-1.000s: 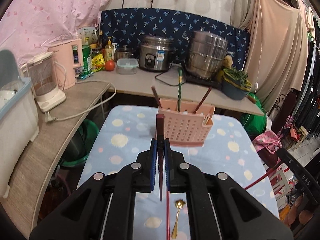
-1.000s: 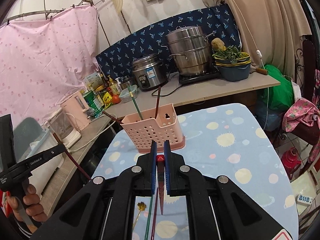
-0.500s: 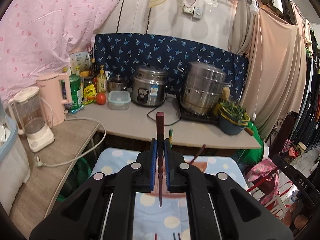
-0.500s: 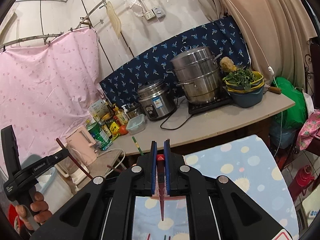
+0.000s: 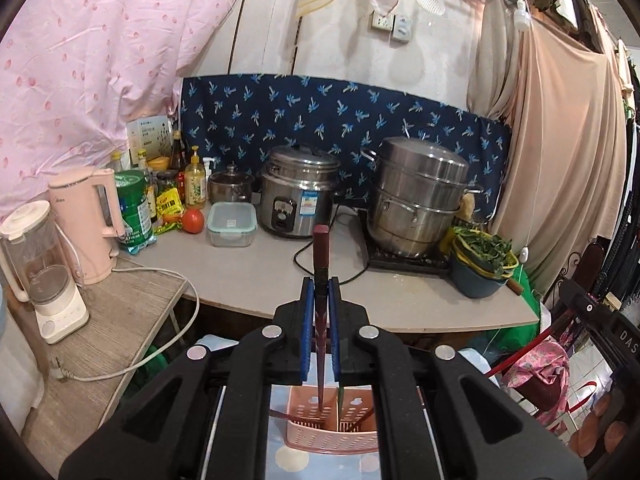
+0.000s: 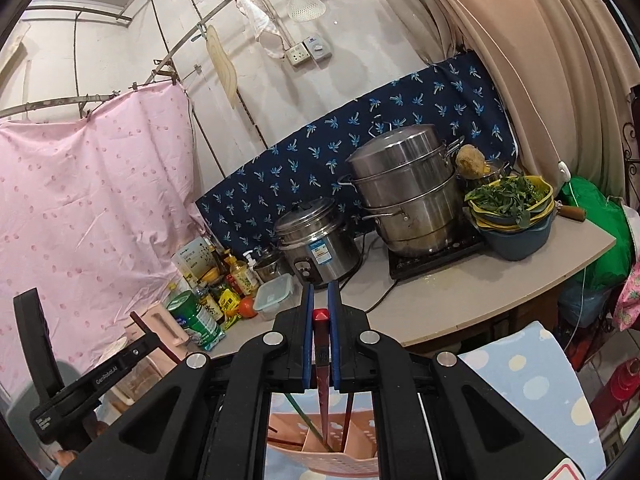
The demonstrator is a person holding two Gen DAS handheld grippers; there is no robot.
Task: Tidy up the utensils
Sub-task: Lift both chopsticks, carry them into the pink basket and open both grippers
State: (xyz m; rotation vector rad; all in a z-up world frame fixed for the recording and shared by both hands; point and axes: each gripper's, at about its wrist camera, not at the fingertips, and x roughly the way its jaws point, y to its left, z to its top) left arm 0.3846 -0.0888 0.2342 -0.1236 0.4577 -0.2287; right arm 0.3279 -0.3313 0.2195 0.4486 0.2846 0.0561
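Far left, on the wooden counter (image 5: 120, 320): white blender (image 5: 44, 276), pink kettle (image 5: 86, 224), green tin (image 5: 134, 208), cluster of bottles (image 5: 192, 184), tomato (image 5: 193, 220), lidded clear box (image 5: 232, 224).

Centre, on the grey counter (image 5: 260, 276): rice cooker (image 5: 298, 196) in front of the blue patterned cloth (image 5: 320, 120); steel stacked steamer (image 5: 418, 196) to its right on a black hob; blue bowl of greens (image 5: 480, 260) at far right edge.

Left gripper (image 5: 321, 308): jaws narrow, clamped on a dark red chopstick (image 5: 320, 264) held upright (upper end above the pads, tip pointing down over the basket). Pink perforated basket (image 5: 332, 428) near and below, on the dotted blue tablecloth (image 5: 296, 464); green and dark sticks already standing inside.

Right gripper (image 6: 320, 320): jaws narrow, clamped on a red-capped chopstick (image 6: 322, 360), lower end directed into the basket (image 6: 340, 460) below. Divider visible inside; exact compartment not determinable. Left gripper visible at lower left of the right wrist view (image 6: 136, 350), holding its chopstick.
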